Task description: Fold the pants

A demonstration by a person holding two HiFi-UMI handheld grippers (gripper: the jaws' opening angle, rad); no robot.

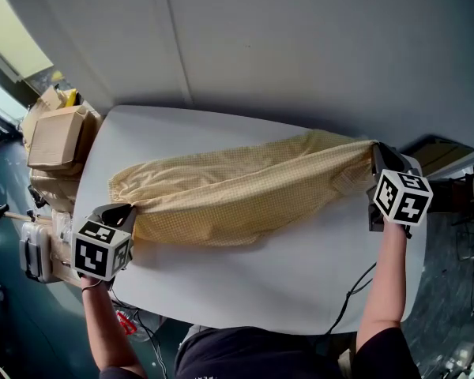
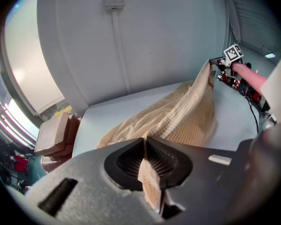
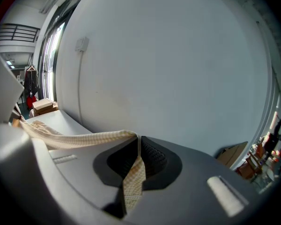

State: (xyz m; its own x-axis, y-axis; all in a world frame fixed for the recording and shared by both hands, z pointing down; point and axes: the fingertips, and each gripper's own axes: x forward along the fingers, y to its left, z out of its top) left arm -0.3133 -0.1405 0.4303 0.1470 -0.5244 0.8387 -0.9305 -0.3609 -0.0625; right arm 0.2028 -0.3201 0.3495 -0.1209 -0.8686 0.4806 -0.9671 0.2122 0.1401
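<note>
pale yellow checked fabric pants (image 1: 245, 188) stretched out lengthwise over the white rounded table (image 1: 284, 279), left gripper (image 1: 120, 215) clamped on one end, right gripper (image 1: 377, 164) pinching the other, cardboard boxes (image 1: 57, 136) off to the side

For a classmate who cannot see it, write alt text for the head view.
Yellow checked pants are stretched across a white table, one end gripped by the left claw, the other by the right claw. Cardboard boxes stand left of it.
</note>
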